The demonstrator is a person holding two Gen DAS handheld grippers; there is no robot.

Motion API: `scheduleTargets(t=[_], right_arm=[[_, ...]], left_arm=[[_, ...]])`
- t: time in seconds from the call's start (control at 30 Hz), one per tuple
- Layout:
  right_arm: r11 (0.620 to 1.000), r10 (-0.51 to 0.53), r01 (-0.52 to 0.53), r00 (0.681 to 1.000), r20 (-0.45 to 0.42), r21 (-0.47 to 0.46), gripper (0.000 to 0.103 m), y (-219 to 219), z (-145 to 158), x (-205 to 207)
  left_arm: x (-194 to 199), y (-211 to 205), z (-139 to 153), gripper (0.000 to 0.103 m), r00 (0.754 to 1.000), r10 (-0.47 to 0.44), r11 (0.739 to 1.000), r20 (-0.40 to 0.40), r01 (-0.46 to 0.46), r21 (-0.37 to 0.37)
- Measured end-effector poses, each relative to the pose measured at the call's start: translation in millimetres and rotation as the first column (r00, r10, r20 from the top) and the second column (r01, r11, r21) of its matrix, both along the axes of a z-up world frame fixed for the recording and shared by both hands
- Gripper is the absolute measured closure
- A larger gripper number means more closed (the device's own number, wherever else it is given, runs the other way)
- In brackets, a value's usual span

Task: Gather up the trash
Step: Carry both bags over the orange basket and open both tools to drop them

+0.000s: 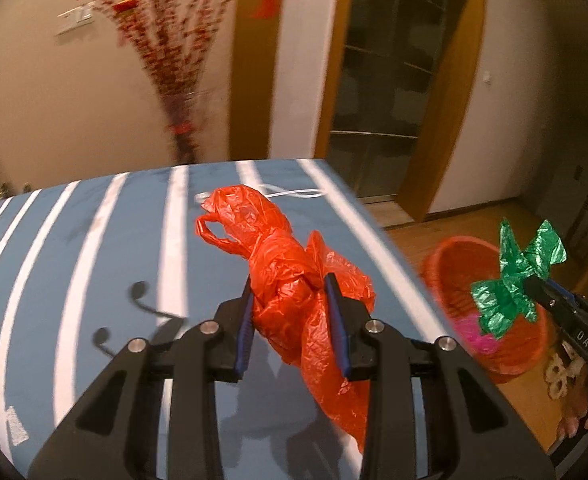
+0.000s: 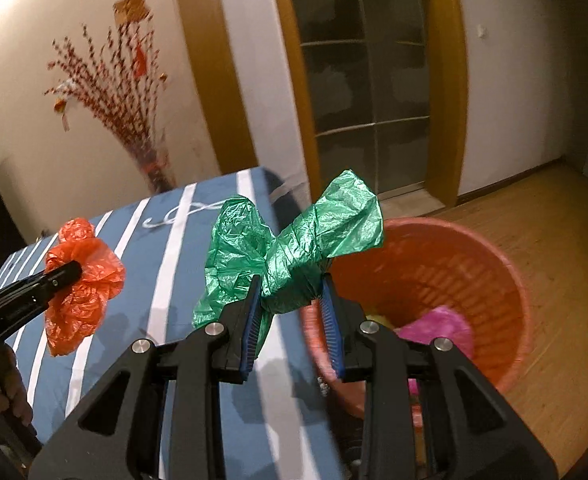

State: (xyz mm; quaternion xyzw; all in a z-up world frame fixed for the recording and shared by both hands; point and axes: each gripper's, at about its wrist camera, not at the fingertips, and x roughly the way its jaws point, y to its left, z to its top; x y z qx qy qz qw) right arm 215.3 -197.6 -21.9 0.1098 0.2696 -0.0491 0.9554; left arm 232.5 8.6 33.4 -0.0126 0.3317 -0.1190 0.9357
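Observation:
My left gripper (image 1: 289,282) is shut on a crumpled orange plastic bag (image 1: 277,248), held in the air above the blue striped table (image 1: 93,248); the bag's tail hangs down between the fingers. My right gripper (image 2: 291,280) is shut on a crumpled green plastic bag (image 2: 294,236), held near the table's right edge beside the orange bin (image 2: 474,264). In the left wrist view the green bag (image 1: 514,280) and the right gripper (image 1: 534,286) hover over the orange bin (image 1: 454,276). The right wrist view shows the orange bag (image 2: 81,276) and the left gripper (image 2: 73,270) over the table (image 2: 197,240).
The bin stands on a wooden floor (image 2: 554,240) and holds pink trash (image 2: 442,328) with something yellow. A white cord (image 1: 294,193) lies at the table's far end. Behind are a vase of red branches (image 1: 173,60), a glass door (image 2: 366,80) and slippers (image 1: 562,368).

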Motion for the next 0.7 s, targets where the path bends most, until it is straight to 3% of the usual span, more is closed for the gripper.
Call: scheduleTargets(t=[0.37,0.7], right_arm=[[0.994,-0.110,0.110,0.992,0.064,0.004,0.075,-56.3,10.9,-35.5],[0.985,-0.172,0.170,0.982,0.076,0.029,0.075,-94.2,4.5,-41.0]], left_arm=[[-9.9,-108.3,20.1,0.070,0.981,-0.192,0.980,0.019,0.193,-0.038],[-0.6,-177.1,9.2,0.070,0.958,-0.286,0.958,-0.002,0.286,-0.033]])
